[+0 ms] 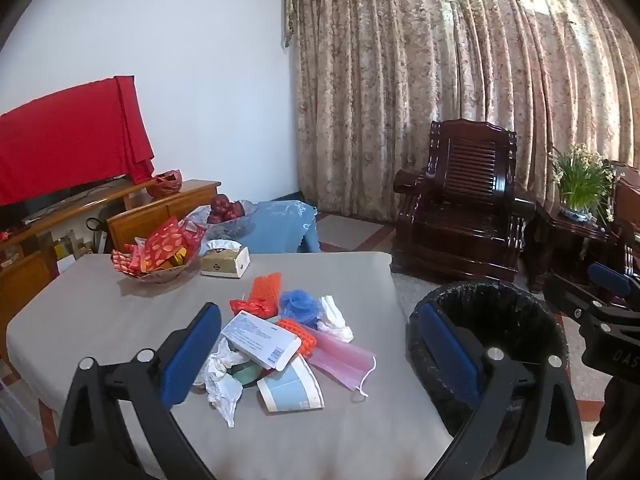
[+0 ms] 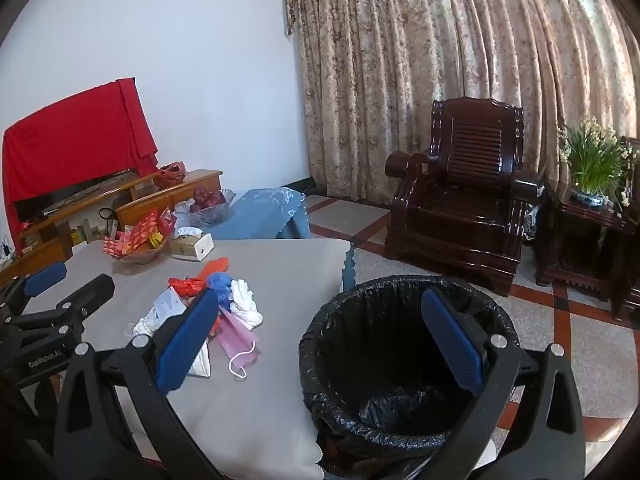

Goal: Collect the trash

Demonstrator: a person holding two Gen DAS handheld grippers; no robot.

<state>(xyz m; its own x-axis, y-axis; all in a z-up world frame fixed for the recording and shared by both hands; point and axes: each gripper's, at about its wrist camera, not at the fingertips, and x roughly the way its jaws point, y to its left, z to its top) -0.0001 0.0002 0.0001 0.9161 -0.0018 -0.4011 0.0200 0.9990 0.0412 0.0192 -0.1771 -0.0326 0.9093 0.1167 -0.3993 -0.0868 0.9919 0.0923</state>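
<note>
Pretty lived-in room. The bench [image 1: 100,312] has a grey cloth over it, and at the far end there's a glass bowl of red packets [image 1: 158,258] with a tissue box [image 1: 225,263] just beside it. Behind those sits a smaller table under a blue cloth [image 1: 280,224] with a glass dish of red apples [image 1: 225,210] on its near corner. Along the left wall is a wooden TV cabinet [image 1: 132,216], the TV draped in red cloth [image 1: 68,144], plus a little red basket [image 1: 165,184] on top. Floral curtains [image 1: 460,80] cover the back wall, with a dark wooden armchair [image 1: 460,204] in front and potted white flowers [image 1: 582,182] on a side table to its right.
</note>
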